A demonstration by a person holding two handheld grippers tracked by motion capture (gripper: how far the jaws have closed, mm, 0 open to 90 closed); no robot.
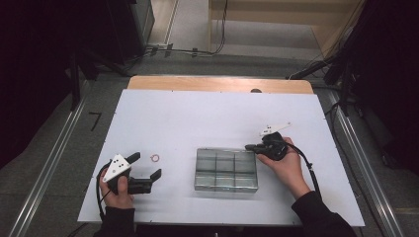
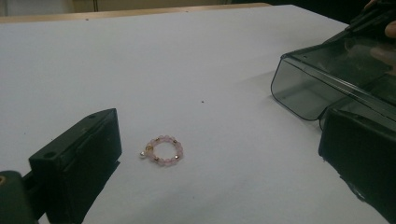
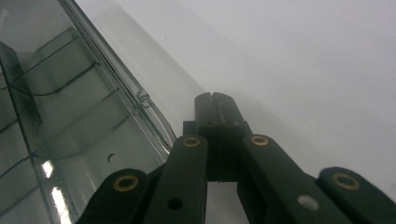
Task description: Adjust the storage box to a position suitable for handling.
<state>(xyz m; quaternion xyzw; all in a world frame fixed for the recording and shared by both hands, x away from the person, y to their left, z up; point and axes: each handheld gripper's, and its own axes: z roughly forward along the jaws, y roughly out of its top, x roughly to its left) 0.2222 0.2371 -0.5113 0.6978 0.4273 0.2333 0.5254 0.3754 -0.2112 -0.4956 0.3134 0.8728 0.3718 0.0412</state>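
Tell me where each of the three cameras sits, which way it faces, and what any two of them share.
High view: above the person's side, looking forward and down on the white table; both hands, left claw, right claw.
Left gripper view: low on the left claw, open, facing the pink bead ring.
Right gripper view: on the shut right claw, beside the clear compartment box.
Shared: the box.

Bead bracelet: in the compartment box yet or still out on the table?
Out. The pink bead bracelet lies flat on the white table, apart from the clear compartment box, between the open left gripper's jaws, untouched.
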